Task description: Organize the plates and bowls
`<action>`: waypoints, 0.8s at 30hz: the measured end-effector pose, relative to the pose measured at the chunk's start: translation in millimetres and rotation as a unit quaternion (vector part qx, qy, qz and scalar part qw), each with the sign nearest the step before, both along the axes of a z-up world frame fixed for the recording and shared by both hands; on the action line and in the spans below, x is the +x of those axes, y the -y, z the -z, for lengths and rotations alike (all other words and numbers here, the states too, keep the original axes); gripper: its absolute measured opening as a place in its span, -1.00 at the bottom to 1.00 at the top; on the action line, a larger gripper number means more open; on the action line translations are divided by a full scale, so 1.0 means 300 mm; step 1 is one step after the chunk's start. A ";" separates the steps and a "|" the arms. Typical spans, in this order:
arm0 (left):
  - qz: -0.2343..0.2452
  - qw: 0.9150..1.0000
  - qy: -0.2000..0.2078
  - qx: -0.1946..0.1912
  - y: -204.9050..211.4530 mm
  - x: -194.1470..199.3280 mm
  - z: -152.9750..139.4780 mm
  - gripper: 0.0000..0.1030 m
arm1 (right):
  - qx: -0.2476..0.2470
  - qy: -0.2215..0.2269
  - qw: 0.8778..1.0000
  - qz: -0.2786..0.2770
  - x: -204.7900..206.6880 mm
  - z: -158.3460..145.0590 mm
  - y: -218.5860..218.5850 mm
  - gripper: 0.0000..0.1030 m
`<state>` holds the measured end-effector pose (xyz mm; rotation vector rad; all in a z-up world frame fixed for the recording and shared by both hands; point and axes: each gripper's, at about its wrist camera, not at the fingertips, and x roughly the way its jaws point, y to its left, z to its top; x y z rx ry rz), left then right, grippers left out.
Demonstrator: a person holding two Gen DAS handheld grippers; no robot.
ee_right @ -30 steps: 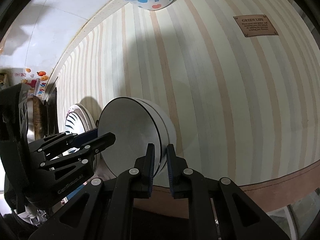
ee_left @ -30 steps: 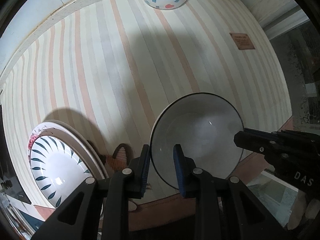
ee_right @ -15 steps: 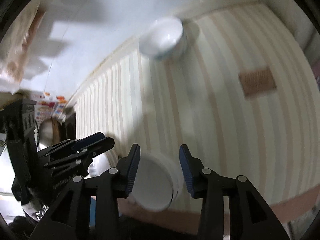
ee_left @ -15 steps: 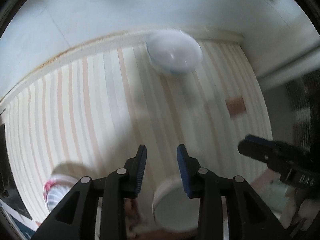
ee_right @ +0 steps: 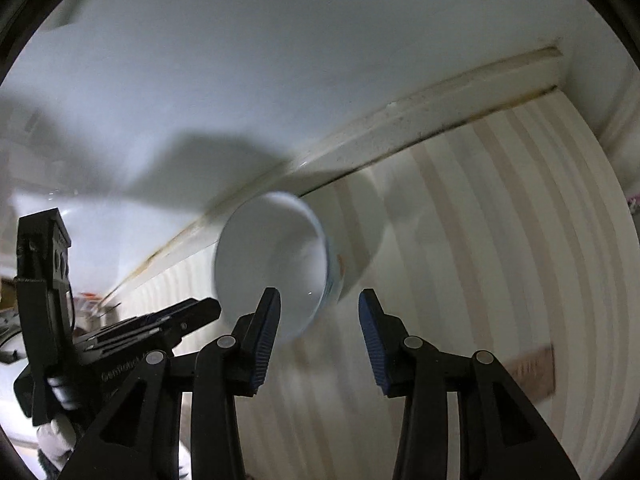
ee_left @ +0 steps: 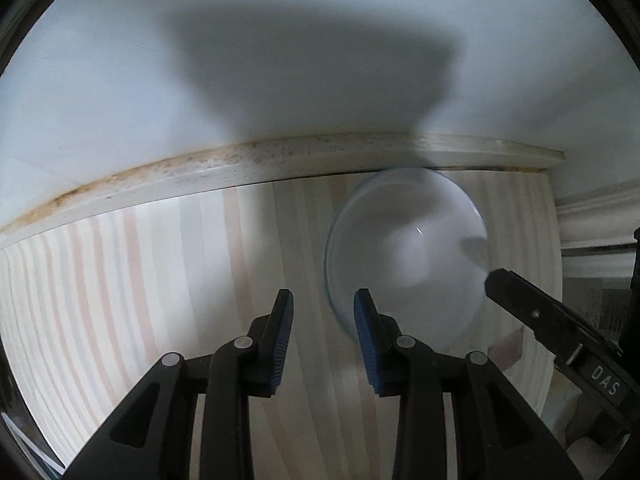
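Note:
A white bowl (ee_left: 408,256) with a thin blue rim stands at the back of the striped mat (ee_left: 160,280), close against the wall, and is blurred by motion. My left gripper (ee_left: 324,296) is open just short of its left rim, with nothing between the pads. In the right wrist view the same bowl (ee_right: 272,268) shows faint coloured marks on its side. My right gripper (ee_right: 319,294) is open in front of the bowl's near right rim and presses on nothing. The right gripper's finger (ee_left: 516,296) reaches the bowl's right edge. The left gripper (ee_right: 188,312) shows at the bowl's left.
A white wall (ee_left: 320,60) with a stained trim strip (ee_left: 200,172) closes off the back of the mat. A brown label (ee_right: 532,372) lies on the mat to the right. A moulded ledge (ee_left: 592,216) stands at the far right. A gloved hand (ee_right: 52,436) holds the left gripper.
Both grippers let go of the black-rimmed white bowl, opened and moved across the mat towards the back wall. That bowl and the leaf-pattern plate are out of view; the far bowl is close.

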<state>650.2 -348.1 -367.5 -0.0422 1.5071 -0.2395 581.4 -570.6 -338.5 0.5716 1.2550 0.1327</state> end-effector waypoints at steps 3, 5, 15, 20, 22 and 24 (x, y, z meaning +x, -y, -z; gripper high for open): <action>0.000 1.000 0.003 -0.001 0.007 0.022 0.025 -0.57 | -0.006 -0.013 1.000 0.000 0.058 0.055 -0.009 -0.22; 0.007 1.000 0.001 -0.002 0.017 0.030 0.046 -0.69 | -0.008 -0.022 1.000 -0.004 0.085 0.085 -0.016 -0.58; 0.027 1.000 0.009 -0.002 0.041 -0.019 0.020 -0.78 | -0.025 -0.028 0.999 -0.018 0.104 0.098 -0.065 -0.79; 0.037 0.999 0.021 -0.009 0.025 -0.096 -0.051 -0.78 | -0.031 -0.023 0.999 -0.018 0.047 0.042 -0.094 -0.79; 0.043 0.999 0.029 -0.011 0.012 -0.136 -0.084 -0.78 | -0.031 -0.019 0.999 -0.017 0.008 0.010 -0.104 -0.79; 0.052 0.998 0.038 -0.011 0.004 -0.186 -0.128 -0.78 | -0.029 -0.015 0.999 -0.016 -0.032 -0.020 -0.110 -0.79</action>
